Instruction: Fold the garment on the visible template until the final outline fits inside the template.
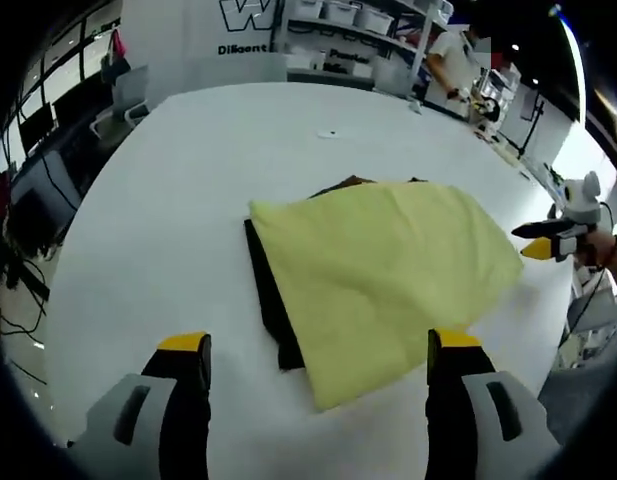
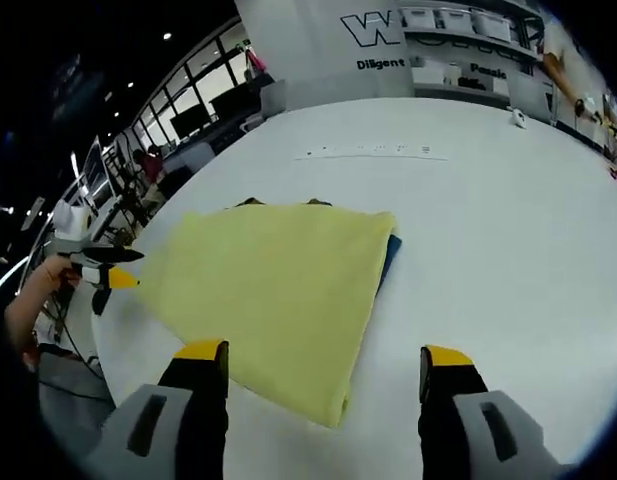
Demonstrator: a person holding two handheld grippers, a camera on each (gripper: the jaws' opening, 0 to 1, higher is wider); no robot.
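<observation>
A pale yellow garment (image 1: 378, 280) lies folded into a rough rectangle on the white table, tilted across a dark template (image 1: 266, 300). The template shows along the garment's left side and at its far edge. My left gripper (image 1: 318, 345) is open, its yellow-tipped jaws standing either side of the garment's near corner, above it. In the right gripper view the garment (image 2: 268, 290) covers nearly all of the template (image 2: 389, 255), which peeks out as a thin dark strip. My right gripper (image 2: 323, 352) is open over the near edge, holding nothing. Each gripper also appears in the other's view: the right gripper (image 1: 553, 245) and the left gripper (image 2: 103, 272).
The round white table (image 1: 188, 200) has wide bare cloth all around the garment. Its edge drops off at the left and right. A small dark speck (image 1: 331, 133) lies far back. Shelves with bins (image 1: 338, 15) and a person (image 1: 458, 60) stand beyond the table.
</observation>
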